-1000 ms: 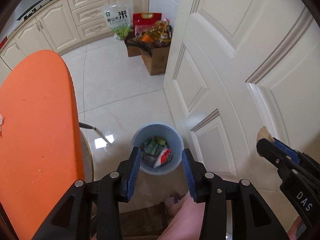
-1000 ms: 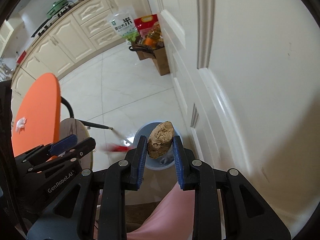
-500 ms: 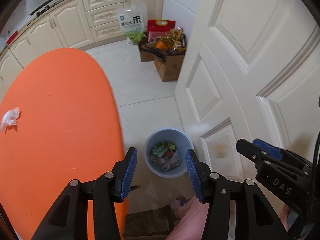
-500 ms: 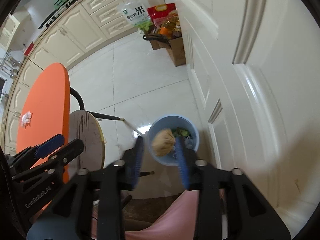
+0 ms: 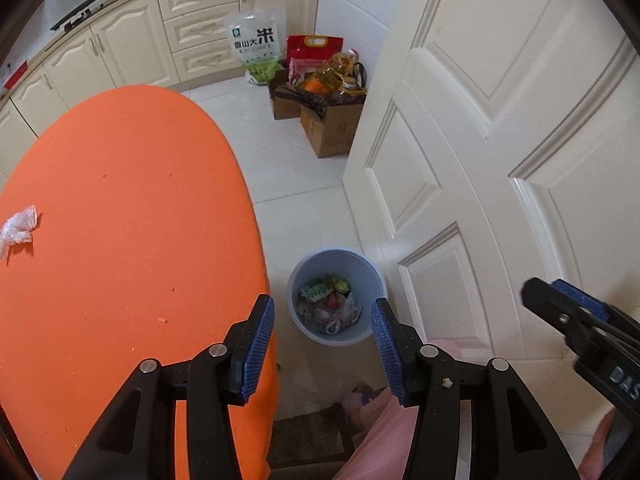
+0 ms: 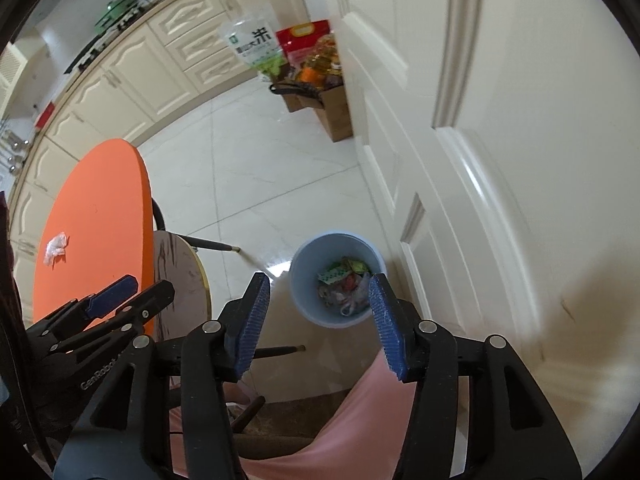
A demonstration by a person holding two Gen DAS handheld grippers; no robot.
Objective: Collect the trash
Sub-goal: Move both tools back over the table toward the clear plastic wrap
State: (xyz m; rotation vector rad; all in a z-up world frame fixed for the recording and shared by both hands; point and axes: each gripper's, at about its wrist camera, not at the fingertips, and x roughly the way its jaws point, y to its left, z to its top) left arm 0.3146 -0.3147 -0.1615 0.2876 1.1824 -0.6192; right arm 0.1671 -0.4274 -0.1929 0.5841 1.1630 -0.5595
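A crumpled plastic scrap (image 5: 18, 227) lies at the bench's (image 5: 120, 208) left edge; feather-light, soft, best pinched at its bunched middle. Left tongs (image 5: 322, 346) stand spread and empty; right tongs (image 6: 318, 320), nothing between them, are opening above the bin (image 6: 304, 276).

Look at the clear rice bag (image 5: 256, 42) leaning on the cupboards: it reads "香山大米". To the bag's lower right, the right gripper (image 5: 560, 300) shows "DAS" at the frame edge. In the right wrist view, the left gripper (image 6: 120, 300) reads "GenRobot".
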